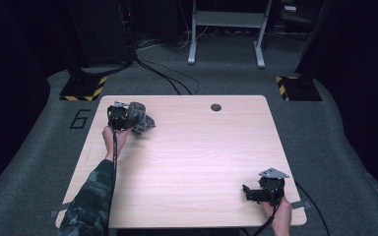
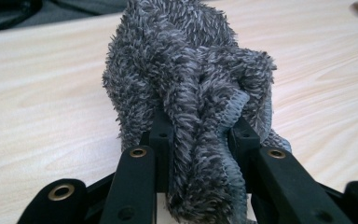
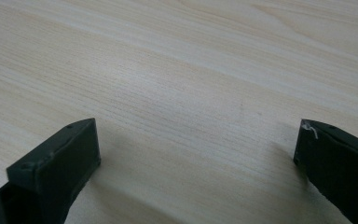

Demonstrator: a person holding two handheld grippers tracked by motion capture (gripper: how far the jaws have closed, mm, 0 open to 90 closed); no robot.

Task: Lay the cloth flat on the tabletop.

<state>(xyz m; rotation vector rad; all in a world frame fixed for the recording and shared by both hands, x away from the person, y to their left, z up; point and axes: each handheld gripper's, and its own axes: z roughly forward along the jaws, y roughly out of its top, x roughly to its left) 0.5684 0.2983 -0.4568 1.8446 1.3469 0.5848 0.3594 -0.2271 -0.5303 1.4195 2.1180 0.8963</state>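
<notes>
left gripper view: left tongs (image 2: pixel 200 135) pinch grey towel (image 2: pixel 191 79); right tongs (image 3: pixel 196 149) gape wide

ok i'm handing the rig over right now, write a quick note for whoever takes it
Left gripper: shut on the grey towel, a bunched fold pinched between its jaws, at the far left part of the table.
Right gripper: open, nothing between its jaws, low over bare wood at the near right corner.
Done: towel gripped, gathered in a crumpled heap.
Left: judging by the heap, probably lifting it and spreading or folding it; the right gripper has yet to join in.
</notes>
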